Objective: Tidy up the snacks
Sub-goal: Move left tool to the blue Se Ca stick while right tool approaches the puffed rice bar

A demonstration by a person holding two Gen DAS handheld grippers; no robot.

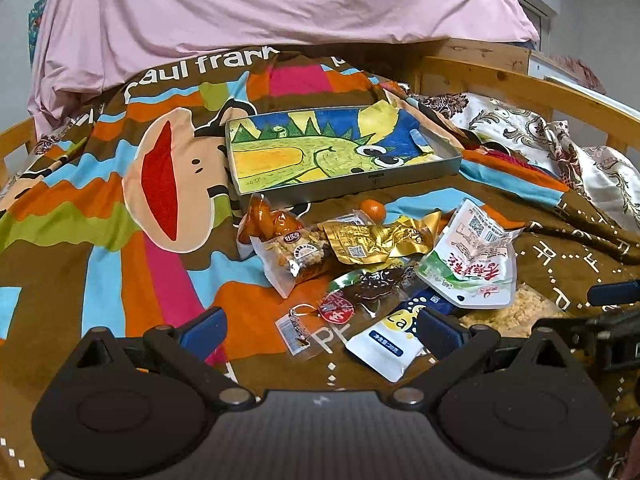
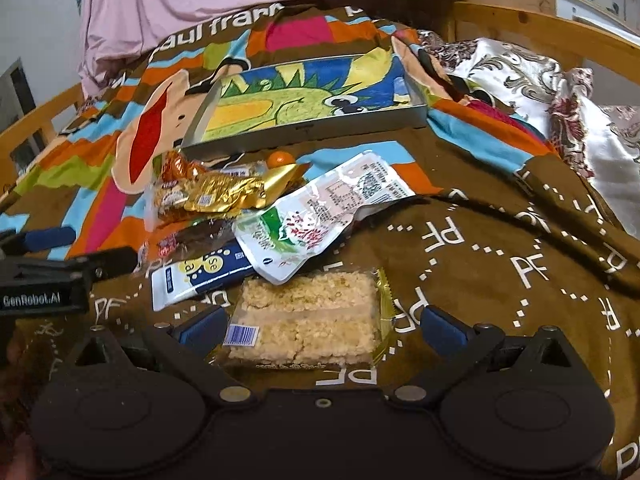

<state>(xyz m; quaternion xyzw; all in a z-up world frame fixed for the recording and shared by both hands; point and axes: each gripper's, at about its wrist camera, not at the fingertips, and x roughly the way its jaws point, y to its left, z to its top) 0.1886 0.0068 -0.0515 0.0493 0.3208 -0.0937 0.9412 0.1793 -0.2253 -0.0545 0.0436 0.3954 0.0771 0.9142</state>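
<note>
Nothing looks sorted yet. The bed's cartoon blanket point(image 1: 100, 208) carries a shallow tin tray point(image 1: 448, 166), empty of snacks. Just in front, the snack pile point(image 1: 380, 252) lies loose. The right claw point(image 2: 320, 328) gapes wide around a rice-crisp pack point(image 2: 316, 316); the left claw point(image 1: 320, 332) hovers wide, empty.

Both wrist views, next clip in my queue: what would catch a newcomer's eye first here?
Probably the shallow grey metal tray lined with a bright green-and-blue dragon drawing, lying on the colourful cartoon-monkey blanket toward the far side. In front of it sprawls a loose heap of snack packets, the crinkled gold foil pack on top. In the right wrist view, a clear-wrapped pale rice-crisp block sits between the open fingers of the right hand-held gripper.
</note>
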